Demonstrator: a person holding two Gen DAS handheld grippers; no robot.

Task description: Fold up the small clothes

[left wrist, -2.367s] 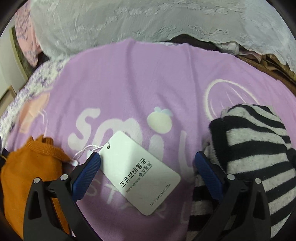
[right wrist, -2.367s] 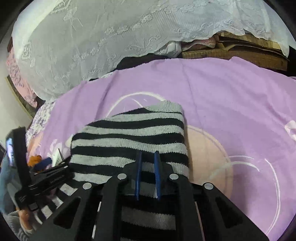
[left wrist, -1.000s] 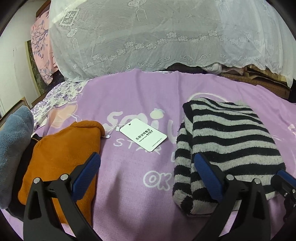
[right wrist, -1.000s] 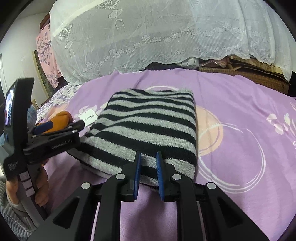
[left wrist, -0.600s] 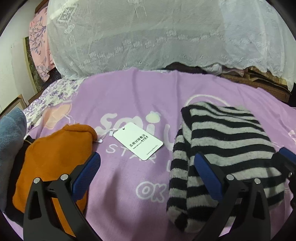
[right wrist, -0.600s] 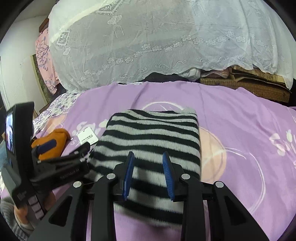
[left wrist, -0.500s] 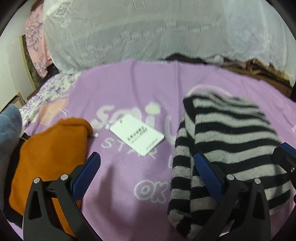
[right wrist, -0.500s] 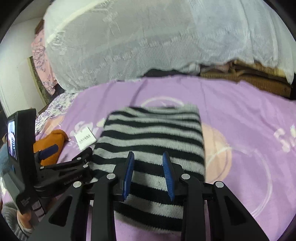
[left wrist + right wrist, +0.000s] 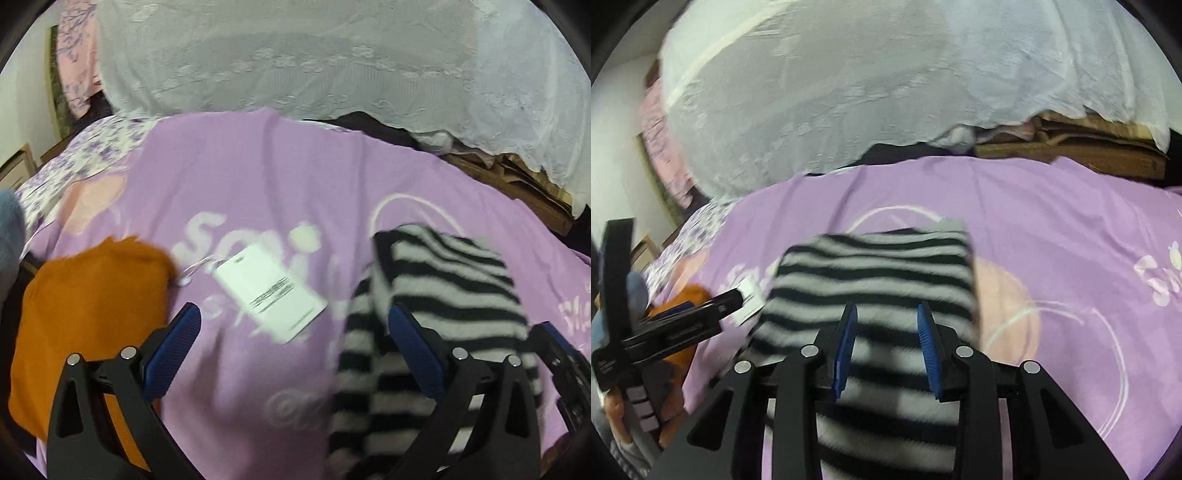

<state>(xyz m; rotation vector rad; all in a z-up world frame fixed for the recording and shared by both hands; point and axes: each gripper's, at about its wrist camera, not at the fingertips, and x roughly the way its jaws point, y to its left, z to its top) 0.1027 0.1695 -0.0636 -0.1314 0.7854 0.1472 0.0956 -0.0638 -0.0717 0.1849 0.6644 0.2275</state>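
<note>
A folded black-and-grey striped sweater [image 9: 443, 280] lies on the purple blanket [image 9: 280, 177]; it also shows in the right wrist view [image 9: 871, 280]. My left gripper [image 9: 291, 332] is open and empty, with its right finger at the sweater's left edge and the white tag [image 9: 269, 291] between the fingers. My right gripper [image 9: 886, 332] is open over the sweater's near end and holds nothing. An orange folded garment [image 9: 85, 314] lies at the left.
A white lace cover [image 9: 314, 62] hangs over a pile at the back. A grey-blue garment [image 9: 9, 225] sits at the far left edge. Brown bedding [image 9: 1071, 147] is at the back right. The left gripper [image 9: 683, 325] shows at the left in the right wrist view.
My right gripper has opened and let go of the striped sweater, which now lies on the blanket. Both grippers have moved forward and lower over the sweater.
</note>
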